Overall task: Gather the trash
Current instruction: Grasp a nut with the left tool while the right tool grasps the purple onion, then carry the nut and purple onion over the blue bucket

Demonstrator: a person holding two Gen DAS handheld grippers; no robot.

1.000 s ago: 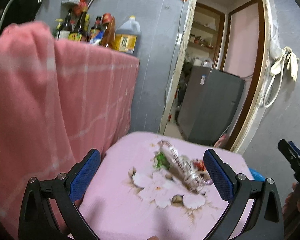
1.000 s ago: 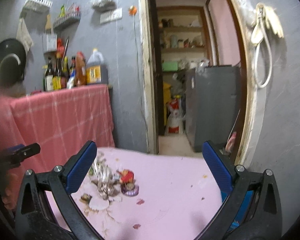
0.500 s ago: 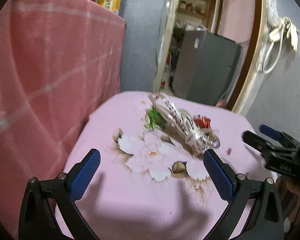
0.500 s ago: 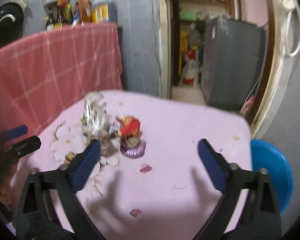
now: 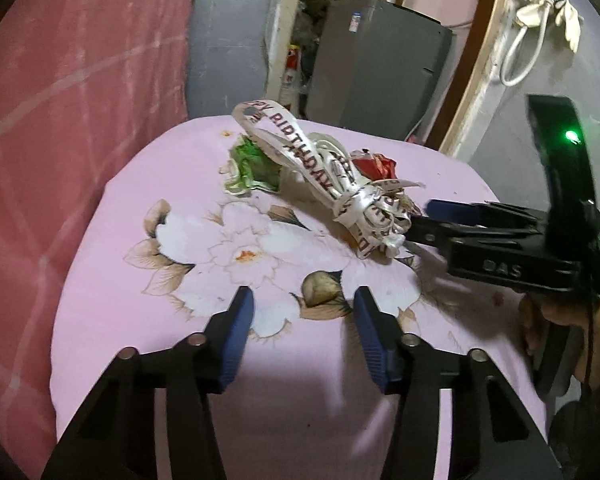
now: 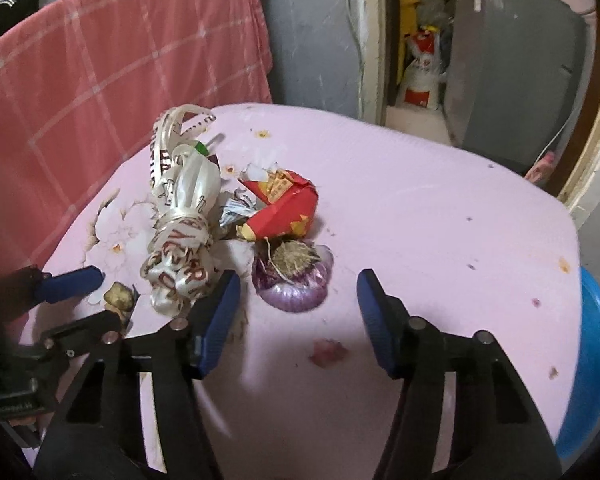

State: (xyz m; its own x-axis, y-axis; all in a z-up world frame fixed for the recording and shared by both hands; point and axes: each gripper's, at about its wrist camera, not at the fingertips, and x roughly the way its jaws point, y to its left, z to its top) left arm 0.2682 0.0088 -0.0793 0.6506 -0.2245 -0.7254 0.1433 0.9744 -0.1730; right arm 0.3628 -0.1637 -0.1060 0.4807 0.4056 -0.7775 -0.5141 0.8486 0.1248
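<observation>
Satin ribbon [image 6: 180, 236] lies bundled on the pink tabletop [image 6: 440, 216]; red wrapper [image 6: 284, 204] and onion [image 6: 294, 280] sit just right of it. Both hand-held grippers, left [image 5: 304, 316] and right [image 6: 298, 304], are closing on nothing. I advance the right one around the onion before clamping.

On table: one birthday ribbon bundle [image 6: 180, 236], one red wrapper [image 6: 286, 206], one purple onion piece [image 6: 296, 288], one green wrapper [image 5: 252, 164]; two grippers.

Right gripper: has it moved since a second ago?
Yes. The right gripper has dropped toward the pink tablecloth; the doorway, once straight ahead, has slid up the frame. Its jaws are closing, nothing between them.
</observation>
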